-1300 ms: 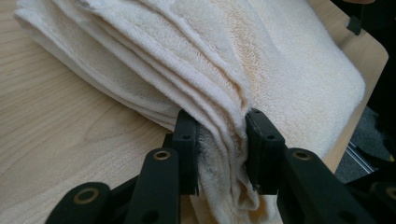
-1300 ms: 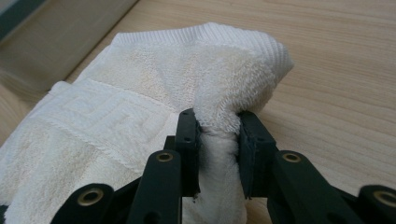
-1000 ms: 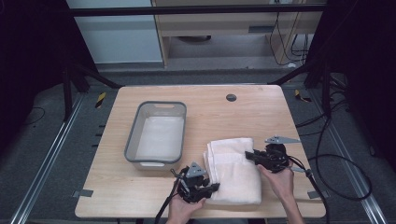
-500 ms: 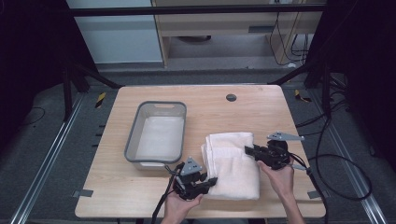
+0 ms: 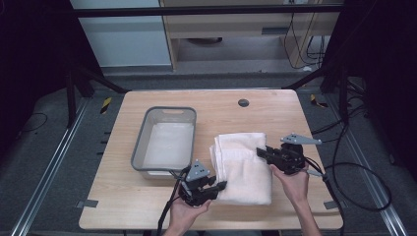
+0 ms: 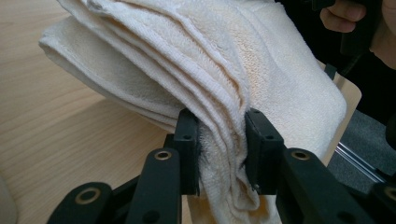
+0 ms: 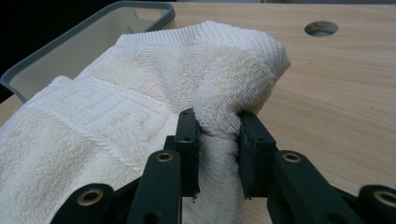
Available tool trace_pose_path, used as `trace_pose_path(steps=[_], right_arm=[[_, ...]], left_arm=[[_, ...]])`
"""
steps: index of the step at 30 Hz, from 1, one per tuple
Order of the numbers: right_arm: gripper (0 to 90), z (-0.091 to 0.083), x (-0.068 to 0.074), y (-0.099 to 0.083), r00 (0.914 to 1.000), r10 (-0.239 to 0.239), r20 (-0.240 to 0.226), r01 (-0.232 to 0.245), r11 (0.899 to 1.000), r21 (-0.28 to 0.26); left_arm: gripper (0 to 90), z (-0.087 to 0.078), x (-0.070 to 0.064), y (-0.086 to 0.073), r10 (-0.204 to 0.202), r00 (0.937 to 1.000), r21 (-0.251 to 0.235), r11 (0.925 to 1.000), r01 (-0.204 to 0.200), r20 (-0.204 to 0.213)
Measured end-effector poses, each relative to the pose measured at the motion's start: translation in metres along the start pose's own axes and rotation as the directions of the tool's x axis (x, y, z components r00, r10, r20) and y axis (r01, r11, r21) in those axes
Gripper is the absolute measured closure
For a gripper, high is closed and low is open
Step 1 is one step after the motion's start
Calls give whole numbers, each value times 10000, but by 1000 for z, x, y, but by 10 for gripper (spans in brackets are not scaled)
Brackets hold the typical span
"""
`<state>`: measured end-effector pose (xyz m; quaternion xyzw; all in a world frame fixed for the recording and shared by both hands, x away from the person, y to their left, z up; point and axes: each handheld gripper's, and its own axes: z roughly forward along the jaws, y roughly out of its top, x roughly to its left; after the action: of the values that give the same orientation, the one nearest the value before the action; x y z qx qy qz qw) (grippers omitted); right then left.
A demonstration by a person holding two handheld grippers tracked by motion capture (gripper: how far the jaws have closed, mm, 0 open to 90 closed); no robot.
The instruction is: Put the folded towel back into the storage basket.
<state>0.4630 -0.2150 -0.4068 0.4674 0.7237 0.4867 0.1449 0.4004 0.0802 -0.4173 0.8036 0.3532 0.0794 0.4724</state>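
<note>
A folded cream towel [image 5: 243, 164] lies on the wooden table [image 5: 221, 105], right of a grey bin [image 5: 166, 140]. My left gripper [image 5: 220, 186] is shut on the towel's near left edge; its jaws pinch several folded layers of the towel [image 6: 219, 93], lifted slightly off the wood. My right gripper [image 5: 260, 151] is shut on the towel's right edge near the far corner. Between its jaws a bunched fold of the towel [image 7: 219, 93] rises, a raised key-pattern band running across the cloth. The grey bin [image 7: 84, 42] sits just behind it.
The grey bin holds a pale lining or cloth at its bottom. A round cable hole [image 5: 243, 103] sits in the table's far side. Cables trail off the right edge. Bare wood lies right of the towel and along the front edge.
Both grippers have moved away from the person with the towel held between them, and the towel has shifted up the table and slightly toward the bin.
</note>
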Motion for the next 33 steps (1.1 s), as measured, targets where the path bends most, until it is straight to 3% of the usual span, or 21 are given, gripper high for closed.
trace_pose_path(steps=[13, 33], right_arm=[[724, 2, 9, 28, 9999, -88, -75, 83, 9981, -618], [724, 5, 22, 56, 9991, -411, -58, 403, 9937, -1043]], left_arm=[[685, -19, 11, 22, 147, 9997, -536, 9984, -157, -200], [686, -36, 21, 36, 162, 9991, -1048, 9943, -203, -399]])
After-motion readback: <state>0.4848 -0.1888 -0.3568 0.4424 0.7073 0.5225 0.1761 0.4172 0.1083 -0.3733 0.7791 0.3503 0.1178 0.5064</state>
